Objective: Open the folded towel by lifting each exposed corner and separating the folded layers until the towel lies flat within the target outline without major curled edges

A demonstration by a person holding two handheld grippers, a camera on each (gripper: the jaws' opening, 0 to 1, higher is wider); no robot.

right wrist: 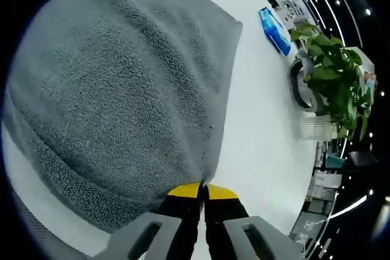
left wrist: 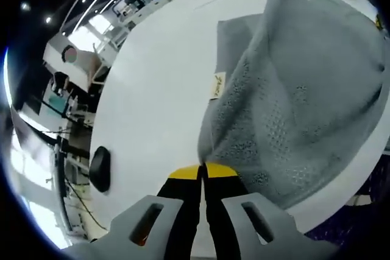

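A grey towel hangs lifted above the white table, its upper layer stretched up and a lower layer with a cream label still lying on the table. My left gripper is shut on one corner of the lifted layer, its yellow tips pressed together. In the right gripper view the same towel spreads out wide and taut. My right gripper is shut on another corner of it, over the white table.
A black round object lies near the table's left edge. A blue packet and a potted green plant stand on the far right side. Desks and equipment of the room lie beyond the table edge.
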